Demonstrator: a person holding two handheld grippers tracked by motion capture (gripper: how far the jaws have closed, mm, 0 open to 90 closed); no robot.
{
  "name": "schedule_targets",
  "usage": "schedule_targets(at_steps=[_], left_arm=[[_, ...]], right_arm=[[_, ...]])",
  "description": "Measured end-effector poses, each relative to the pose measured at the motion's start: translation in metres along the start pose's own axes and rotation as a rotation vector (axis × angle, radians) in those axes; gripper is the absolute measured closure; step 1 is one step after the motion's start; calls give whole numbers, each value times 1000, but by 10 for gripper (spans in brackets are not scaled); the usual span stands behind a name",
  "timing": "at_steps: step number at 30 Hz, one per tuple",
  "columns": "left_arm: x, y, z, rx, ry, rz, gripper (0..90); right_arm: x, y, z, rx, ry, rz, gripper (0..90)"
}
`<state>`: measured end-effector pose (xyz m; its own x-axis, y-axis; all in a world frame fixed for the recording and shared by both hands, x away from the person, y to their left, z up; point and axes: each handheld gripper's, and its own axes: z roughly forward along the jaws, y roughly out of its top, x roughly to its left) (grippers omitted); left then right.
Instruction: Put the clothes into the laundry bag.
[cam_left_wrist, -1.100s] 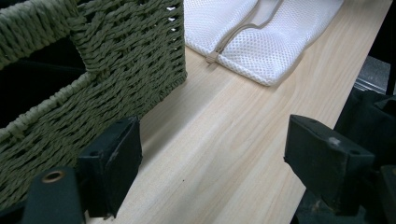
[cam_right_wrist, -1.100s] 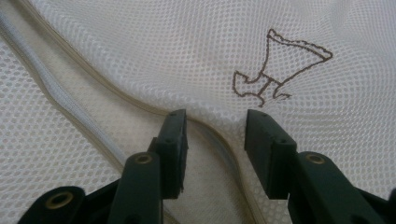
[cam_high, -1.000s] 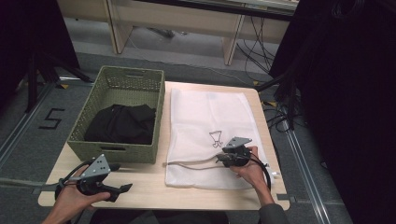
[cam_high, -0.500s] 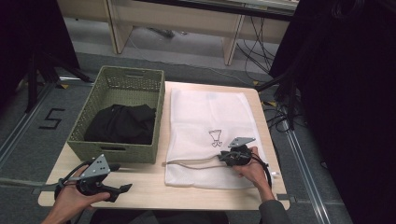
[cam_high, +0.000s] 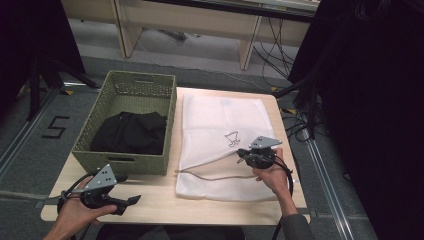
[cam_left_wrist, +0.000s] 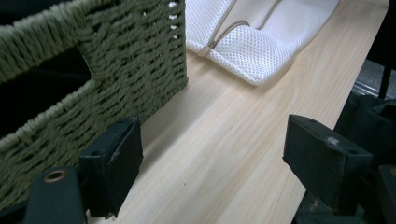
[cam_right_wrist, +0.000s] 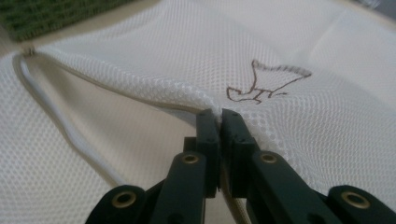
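Now the right gripper (cam_right_wrist: 219, 116) has pinched the upper layer of the white mesh laundry bag (cam_high: 220, 120) at its zipper opening.

Its jaws have just been closing and are clamped on that edge, right of the green woven basket (cam_high: 125, 90) holding black clothing (cam_high: 130, 132). To do this well, lift only the top layer, slowly, so the mouth gapes without dragging the bag across the wooden table (cam_high: 155, 200). The left gripper (cam_left_wrist: 212, 154) waits near-left, jaws wide apart, holding nothing.

The high view looks forward and down over the whole table (cam_high: 165, 197), while each gripper view sits low and close along its own jaws, all three sharing the white mesh bag (cam_high: 220, 125) (cam_left_wrist: 252, 46) (cam_right_wrist: 140, 51).
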<state>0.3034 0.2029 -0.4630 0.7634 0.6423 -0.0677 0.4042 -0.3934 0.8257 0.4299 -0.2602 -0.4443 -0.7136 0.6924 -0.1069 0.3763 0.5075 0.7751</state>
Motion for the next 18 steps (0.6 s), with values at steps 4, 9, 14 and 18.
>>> schedule_targets(at_steps=[4,9,14,18], left_arm=[[1,3,0,-8,-5,27,192],[2,11,-2,-36,23,29,182],[3,23,-9,-48,81,53,176],[3,36,-13,-59,83,36,182]], right_arm=[[2,14,-10,-54,-34,5,880],[1,30,-17,-95,-58,-23,880],[-1,35,-18,-112,-71,-15,880],[-3,36,-20,-114,-82,-22,880]])
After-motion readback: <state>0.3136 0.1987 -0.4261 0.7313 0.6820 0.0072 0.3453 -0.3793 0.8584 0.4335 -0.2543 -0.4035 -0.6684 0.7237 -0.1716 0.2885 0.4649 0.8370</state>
